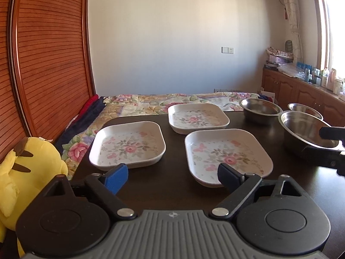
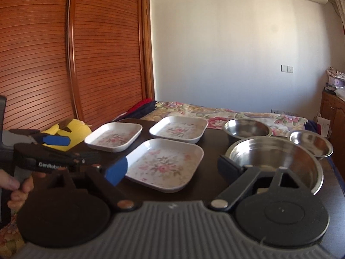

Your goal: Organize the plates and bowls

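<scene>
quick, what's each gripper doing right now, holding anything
left gripper: open, nothing between its fingers, floral plates ahead of it.
right gripper: open, holding nothing, large steel bowl beside its right finger.

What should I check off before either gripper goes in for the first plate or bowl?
1. Left gripper open, nothing between its pads: ok.
2. Right gripper open and unloaded: ok.
3. Three floral plates lie apart, unstacked, rims free: ok.
4. Large steel bowl empty: ok.
5. Two smaller steel bowls upright, apart: ok.
6. Near plate's gap to the table edge: cannot tell.
</scene>
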`<state>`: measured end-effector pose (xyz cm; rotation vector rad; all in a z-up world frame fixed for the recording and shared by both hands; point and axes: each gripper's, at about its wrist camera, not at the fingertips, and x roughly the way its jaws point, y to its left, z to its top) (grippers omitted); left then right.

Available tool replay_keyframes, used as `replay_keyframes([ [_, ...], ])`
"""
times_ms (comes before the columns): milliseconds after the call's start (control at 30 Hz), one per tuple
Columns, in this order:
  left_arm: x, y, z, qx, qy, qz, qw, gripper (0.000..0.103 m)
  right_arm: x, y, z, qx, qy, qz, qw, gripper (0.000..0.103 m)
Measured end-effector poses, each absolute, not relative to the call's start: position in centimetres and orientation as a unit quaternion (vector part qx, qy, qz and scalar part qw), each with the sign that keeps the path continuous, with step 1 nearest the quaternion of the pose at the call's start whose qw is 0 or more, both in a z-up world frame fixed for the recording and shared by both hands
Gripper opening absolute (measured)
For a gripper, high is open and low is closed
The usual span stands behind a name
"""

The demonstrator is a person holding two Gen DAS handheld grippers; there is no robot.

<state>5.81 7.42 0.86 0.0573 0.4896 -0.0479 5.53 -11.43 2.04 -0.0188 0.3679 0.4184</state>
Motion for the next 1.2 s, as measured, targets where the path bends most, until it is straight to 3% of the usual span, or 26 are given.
replay_keyframes([
  [167,7.0,8.1,1.0,0.028,0.246,-0.037,0.968,0.078,6.7,-10.1,1.3,-0.020,0.200,0.218,0.955,0.078],
  [433,9.6,8.3,-0.1,0.024,0.263,-0.063,0.962,0.073,8.8,-9.4,-0.1,-0.024,0.236,0.214,0.948,0.062],
  [700,12.7,7.5,-1.3,0.033,0.277,-0.095,0.956,0.073,10.0,-9.5,-1.2,-0.012,0.256,0.195,0.947,0.059],
  [1067,15.1,7.4,-2.7,0.027,0.294,-0.110,0.949,0.056,11.8,-9.6,-1.6,-0.008,0.269,0.185,0.945,0.058],
  [1200,15.6,7.3,-3.1,0.029,0.299,-0.119,0.946,0.053,12.4,-9.6,-2.1,-0.003,0.278,0.179,0.944,0.053],
])
